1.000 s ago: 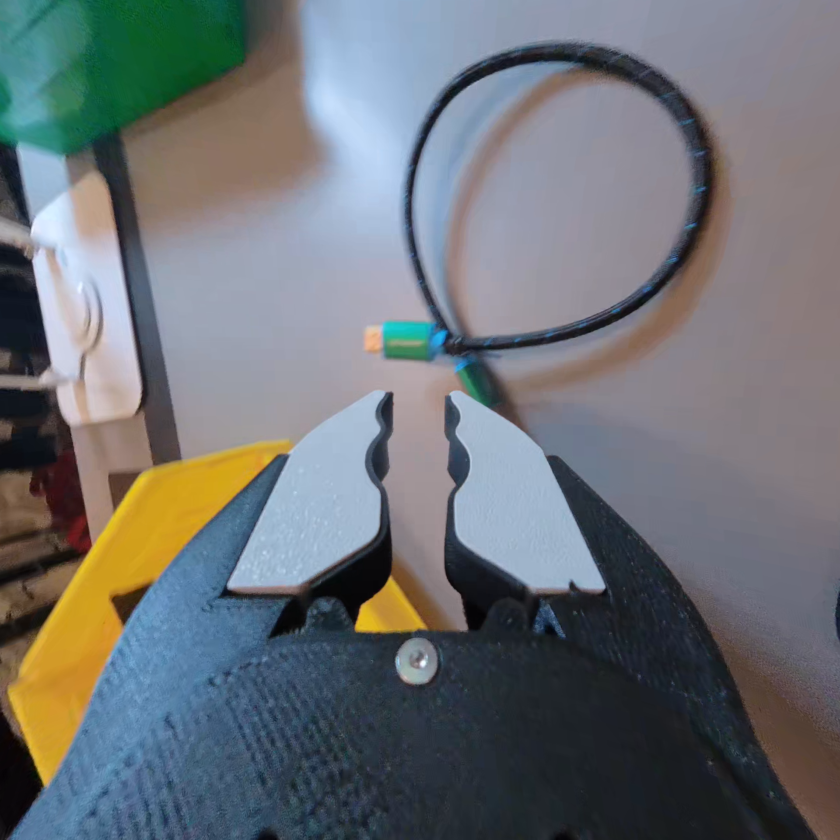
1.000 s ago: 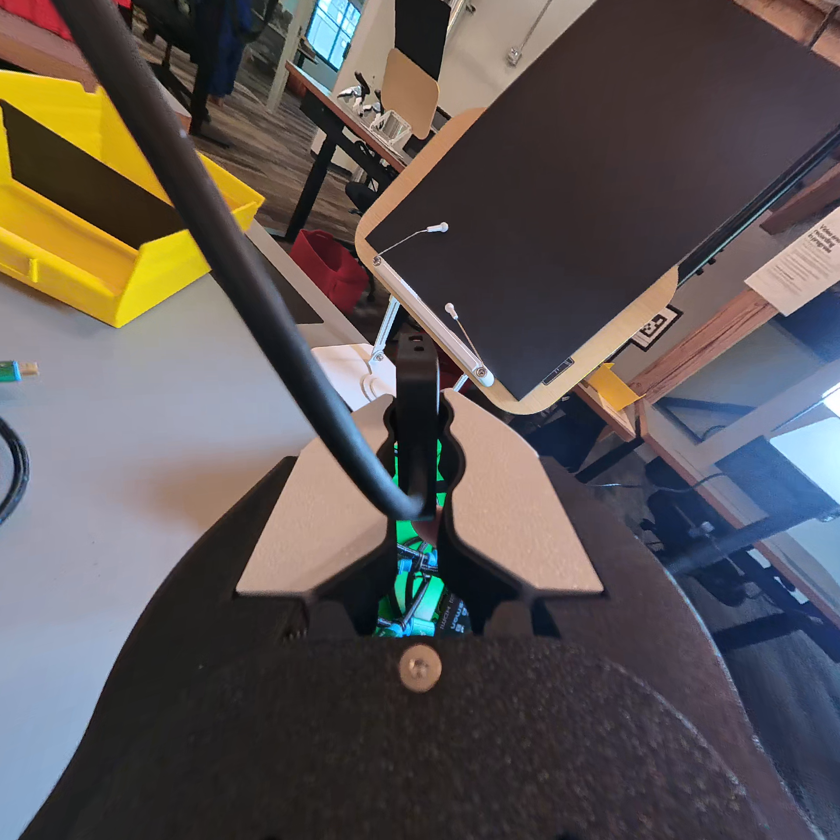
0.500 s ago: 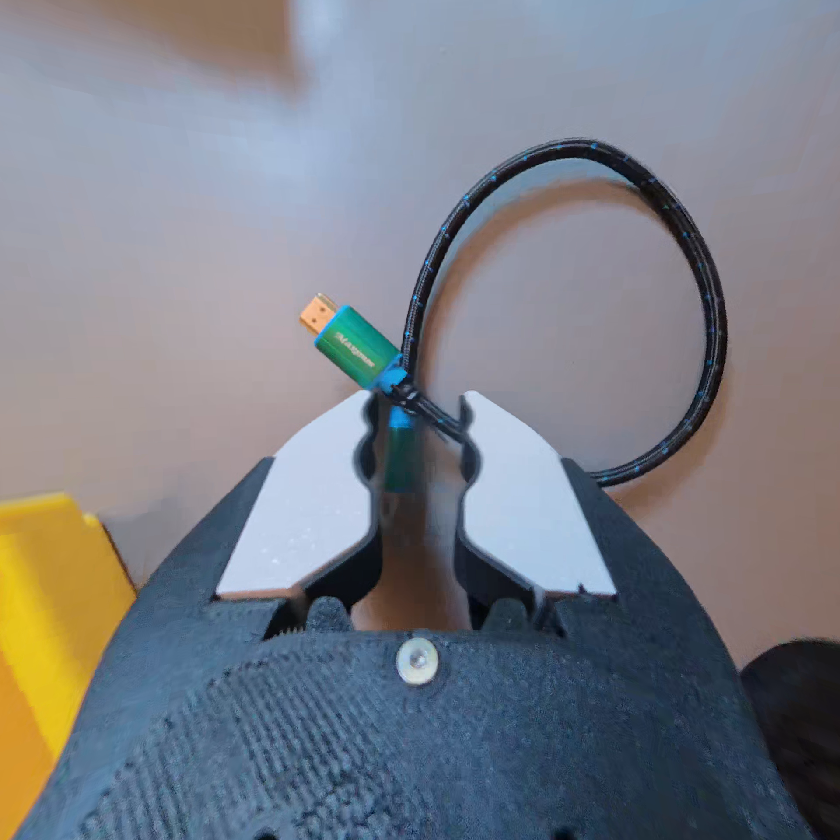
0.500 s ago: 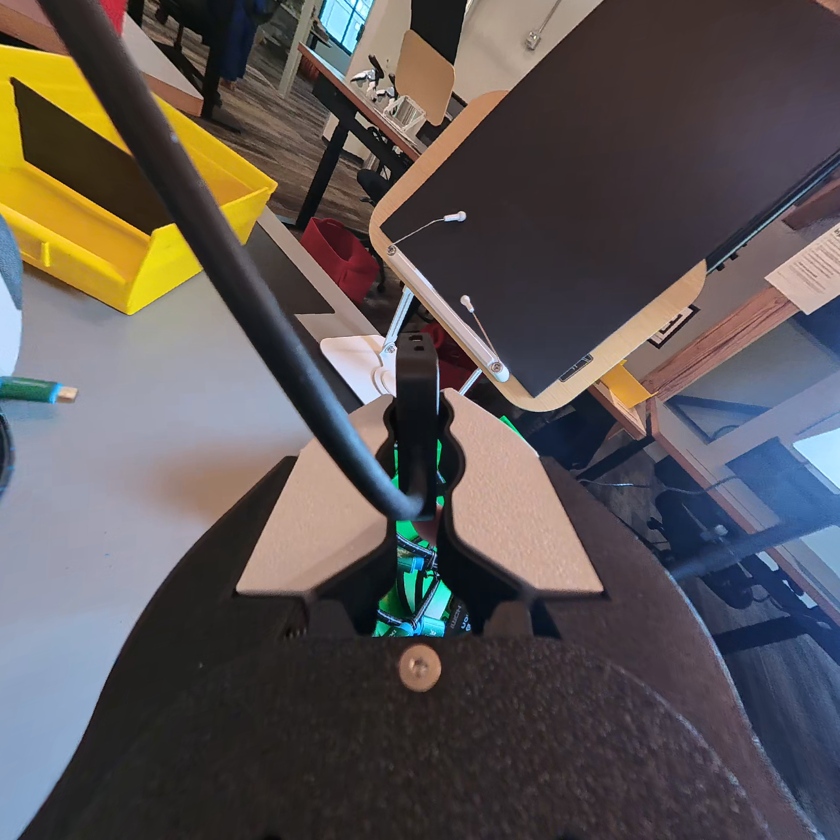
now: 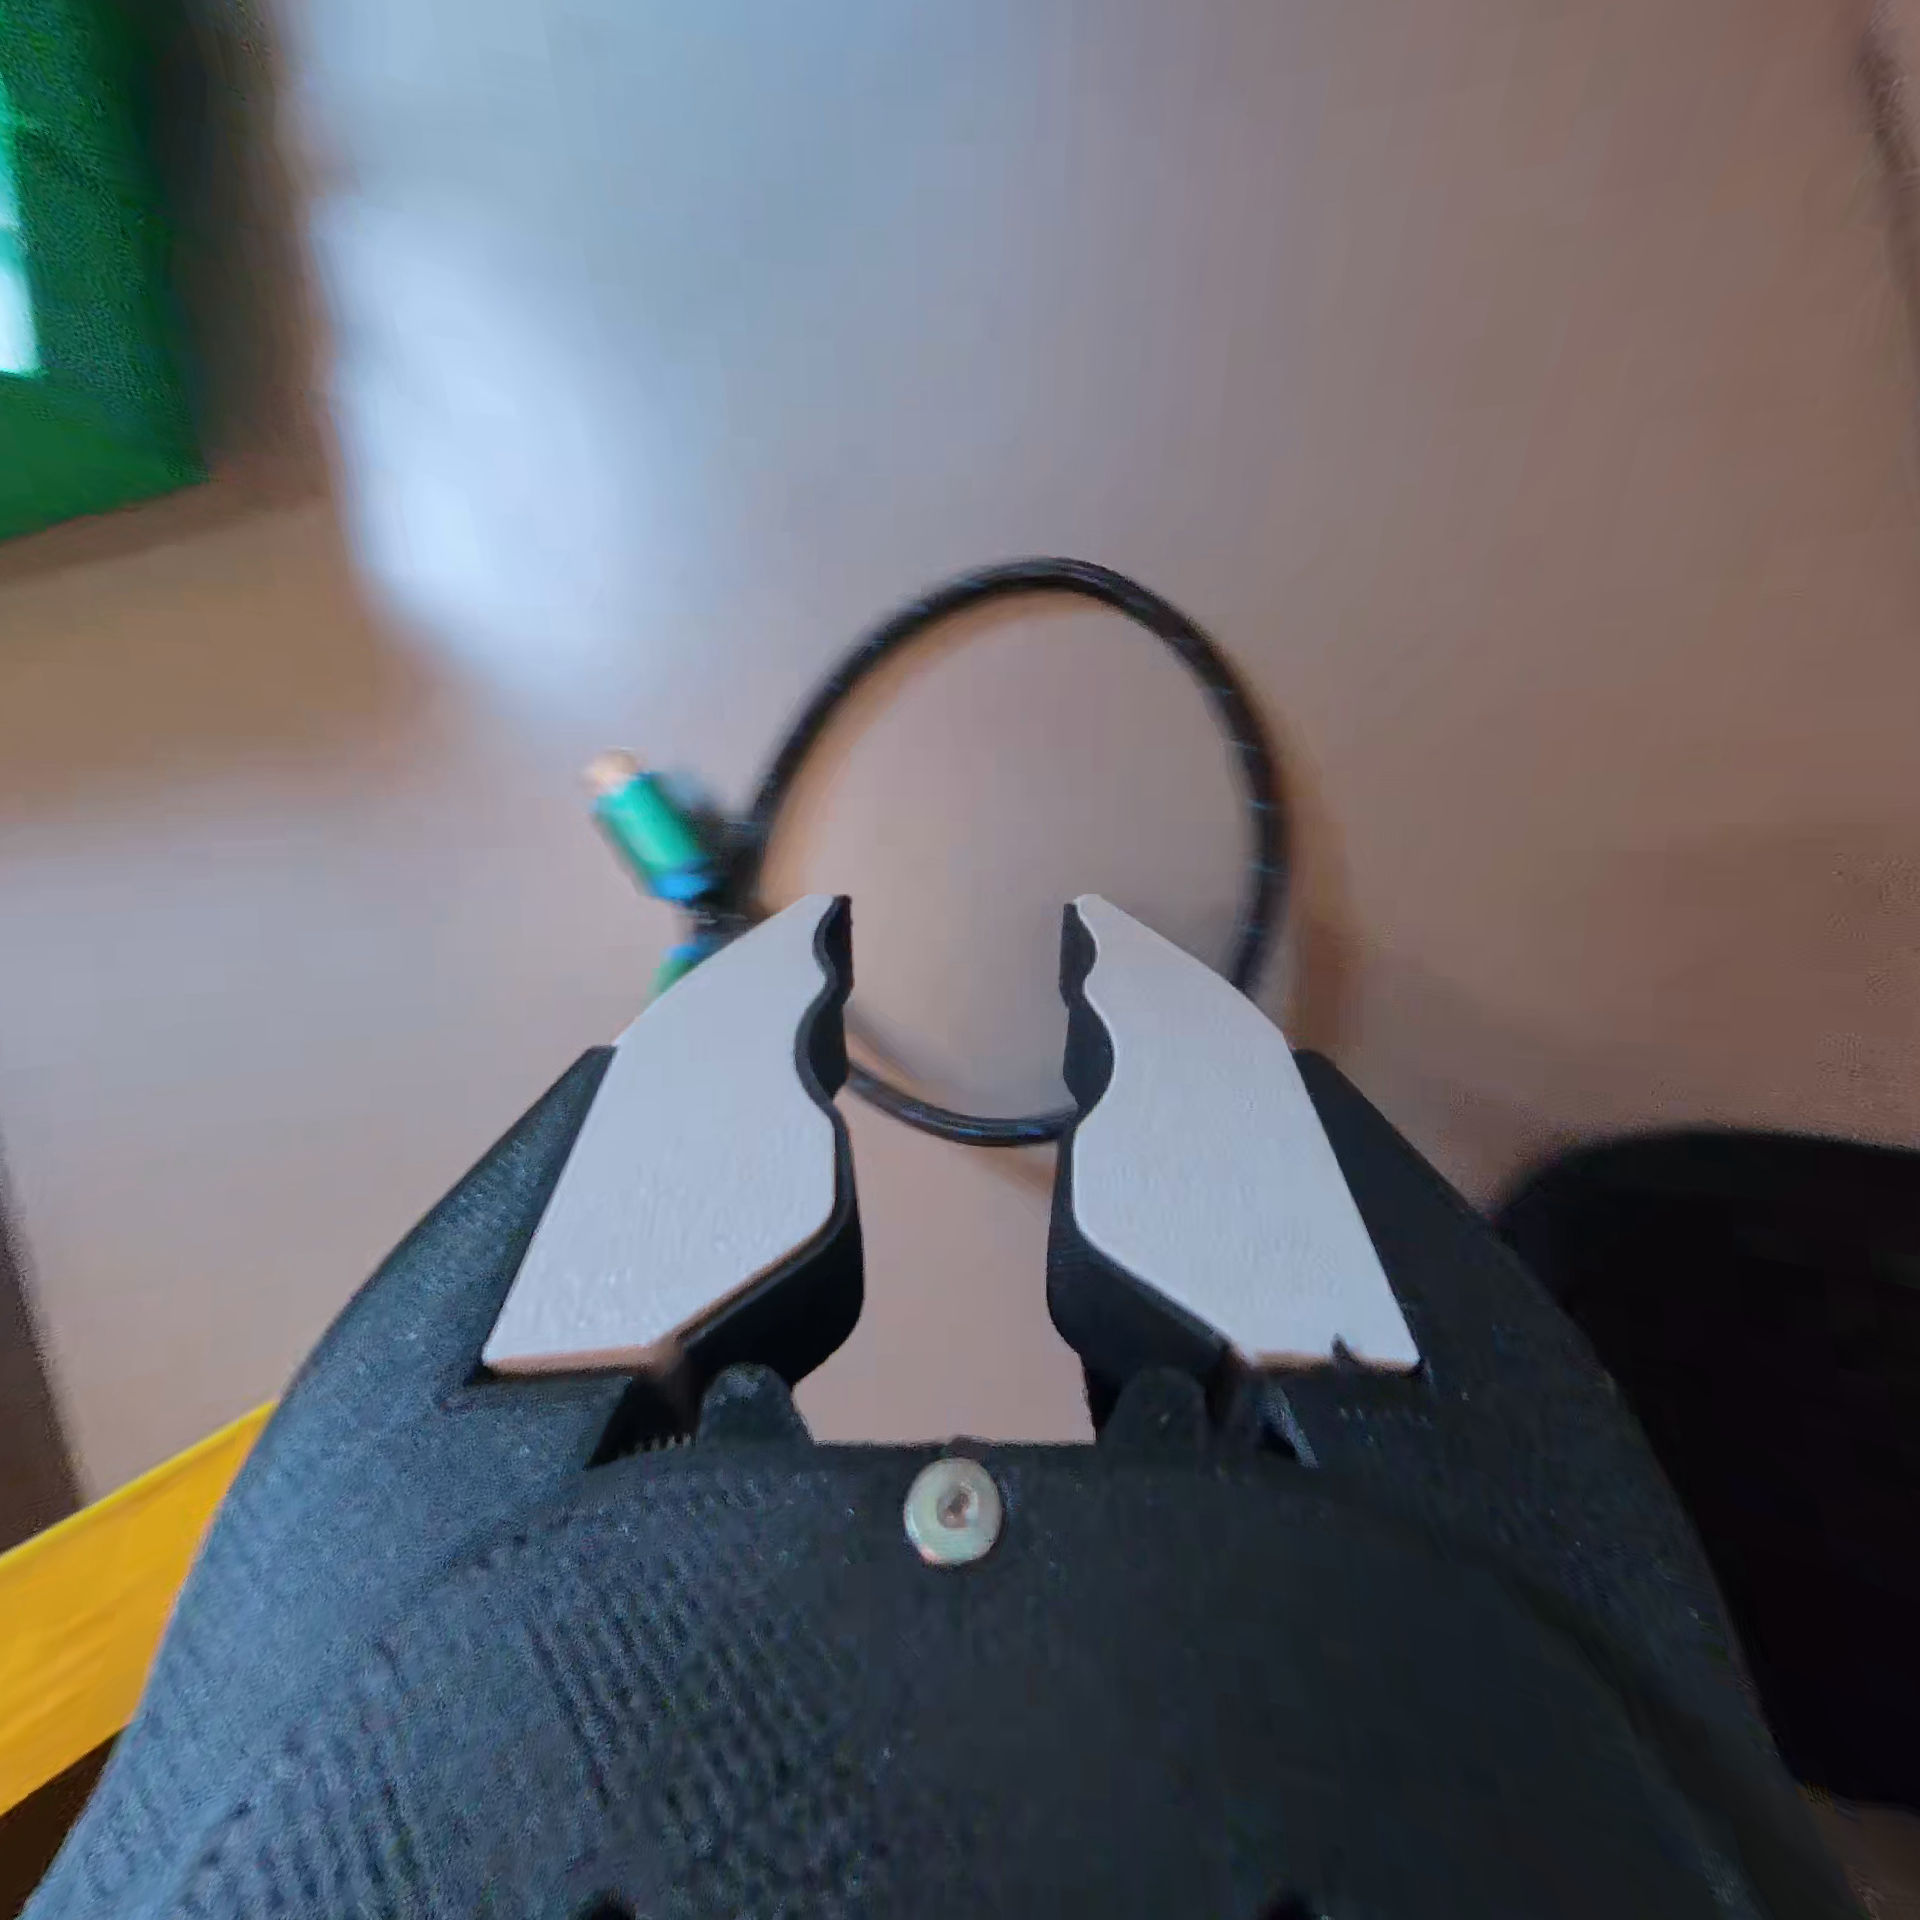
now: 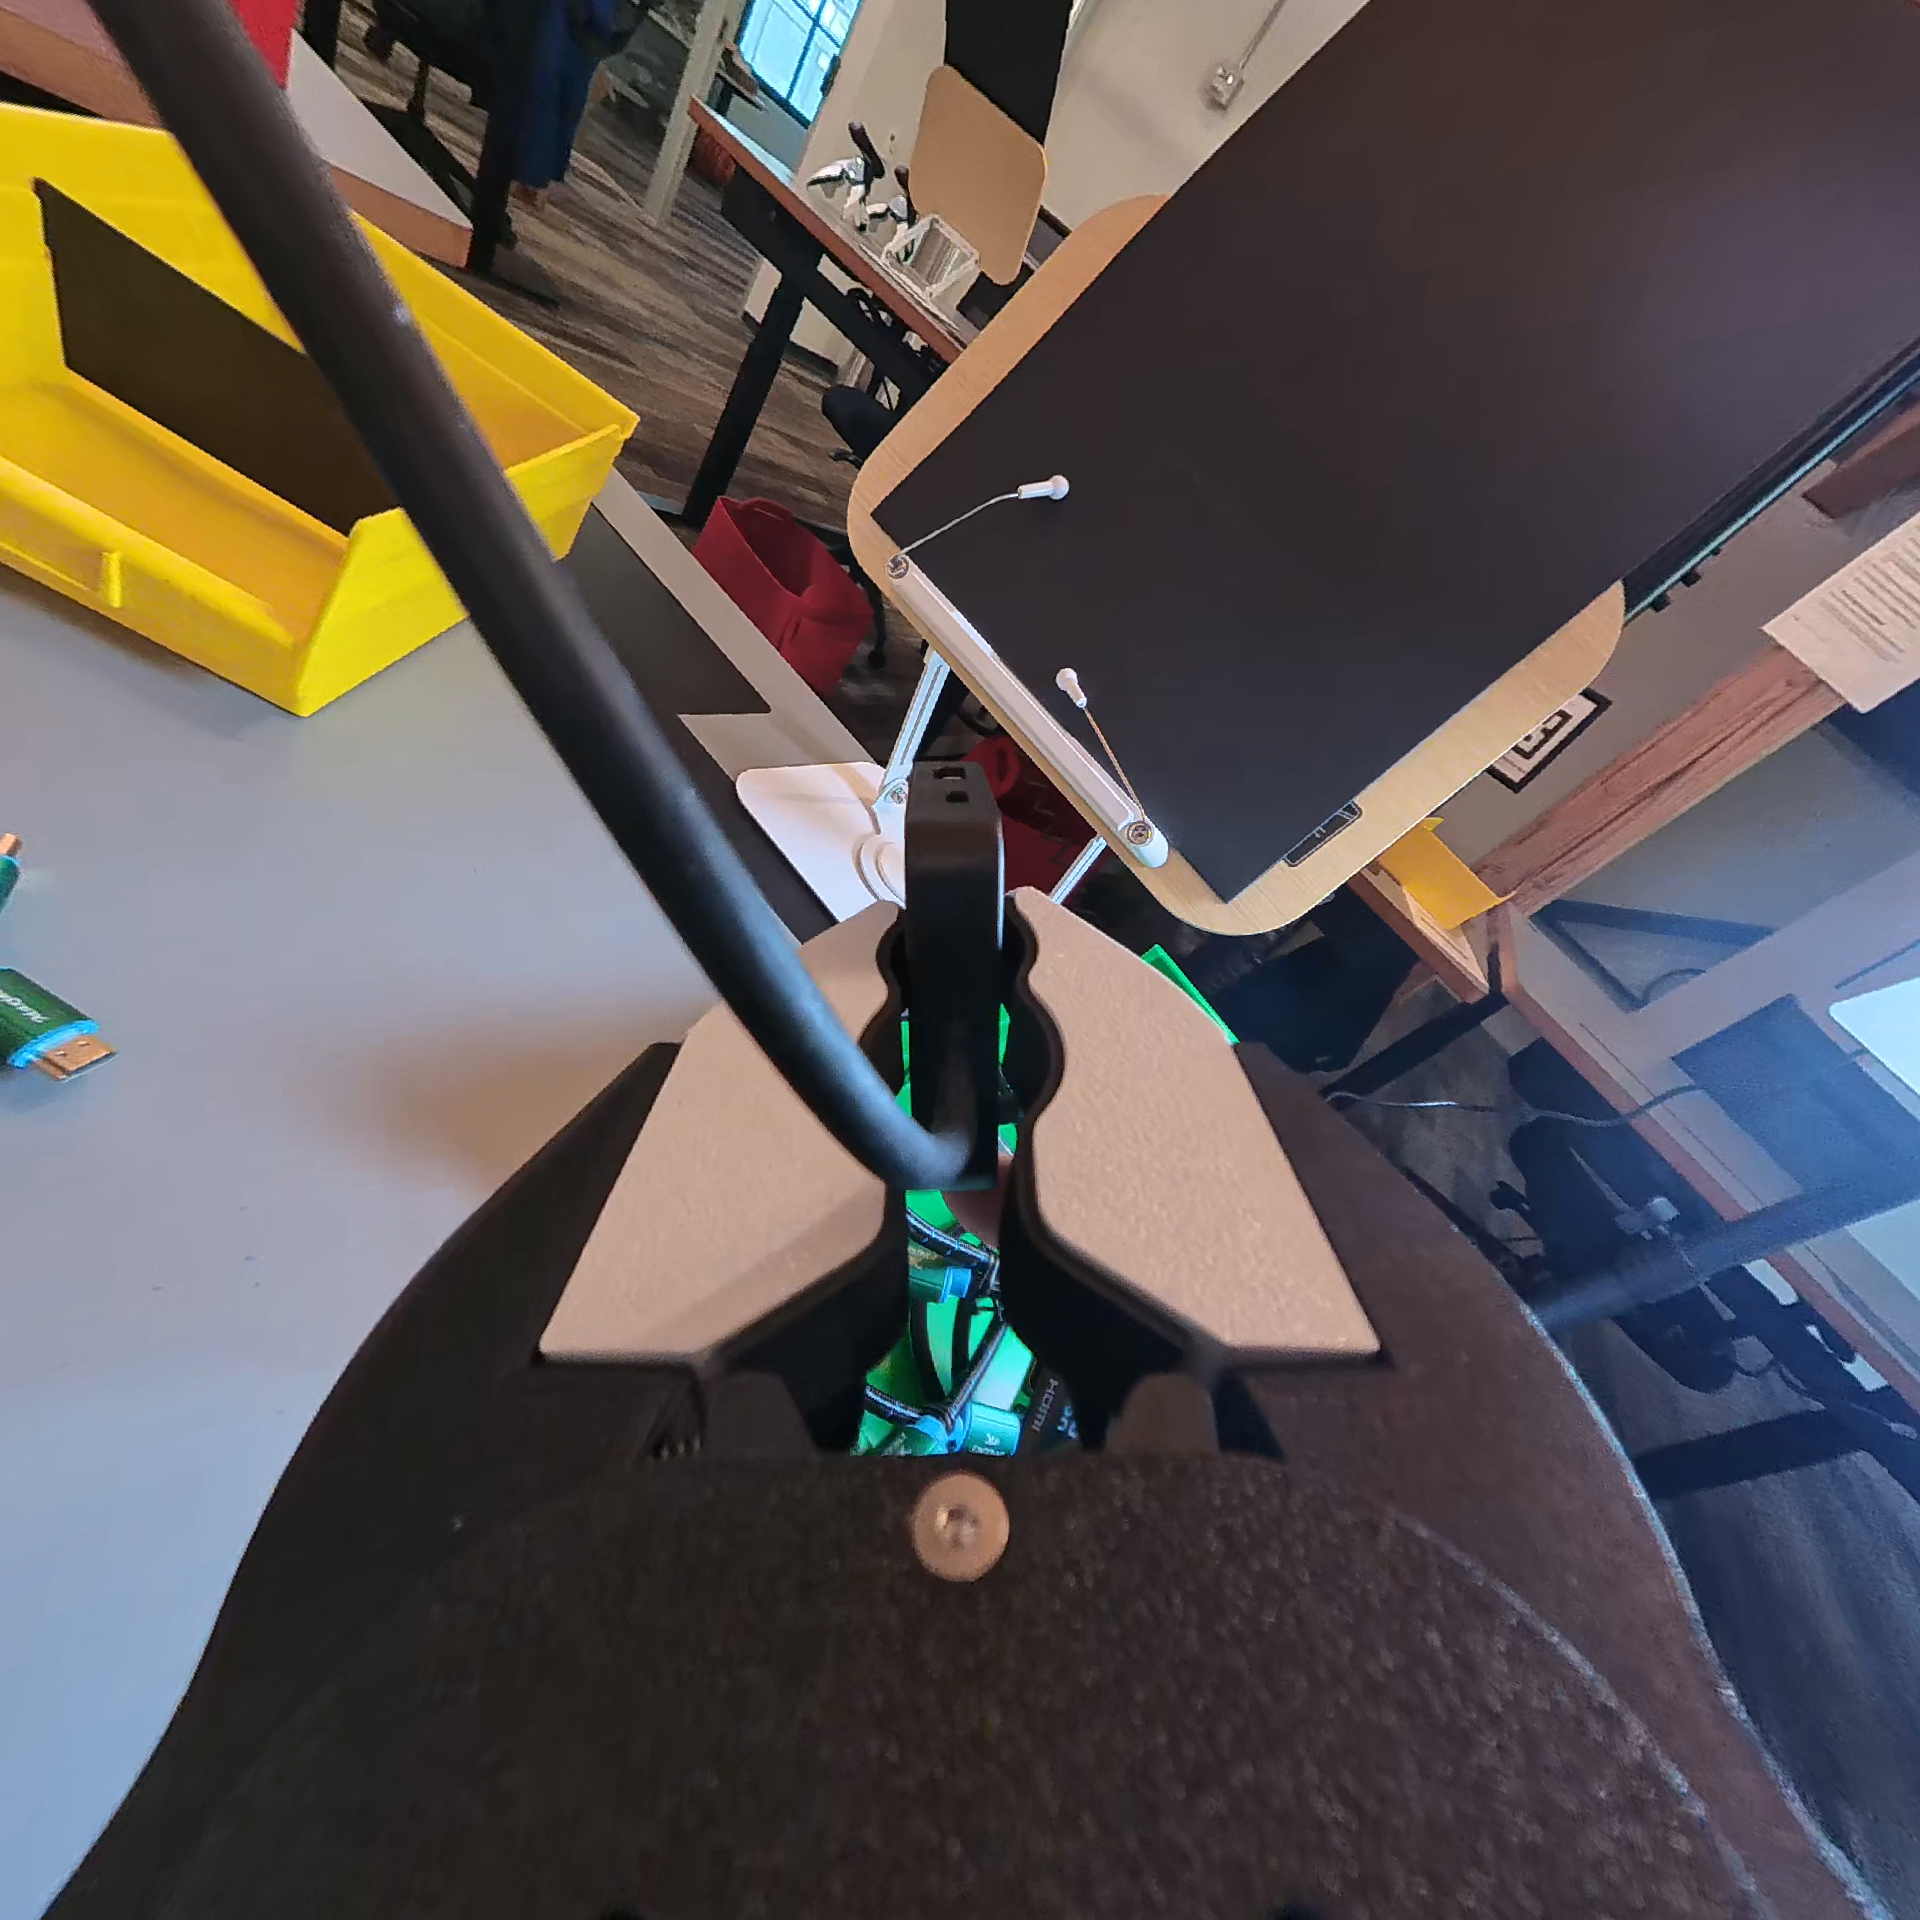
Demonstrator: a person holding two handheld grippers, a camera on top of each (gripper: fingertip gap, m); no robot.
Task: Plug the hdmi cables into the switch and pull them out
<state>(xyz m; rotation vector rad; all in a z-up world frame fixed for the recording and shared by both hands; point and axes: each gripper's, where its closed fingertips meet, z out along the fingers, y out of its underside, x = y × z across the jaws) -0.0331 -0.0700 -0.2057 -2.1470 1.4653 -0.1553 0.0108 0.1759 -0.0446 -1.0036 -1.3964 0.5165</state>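
Grey desk (image 5: 1455,520): looped hdmi cable (image 5: 1242,748) near centre. Left gripper (image 5: 956,914) fingers, half a second ago straddling its green plug (image 5: 649,826), now wide, empty. Right gripper (image 6: 956,914) clamps black plug (image 6: 951,935). Regrasp needed.

The left wrist view looks steeply down past its tongs (image 5: 956,914) at the counter (image 5: 1455,520), close. The right wrist view faces level across the counter (image 6: 312,831) edge. Both share the green plug (image 5: 649,836) (image 6: 47,1023).
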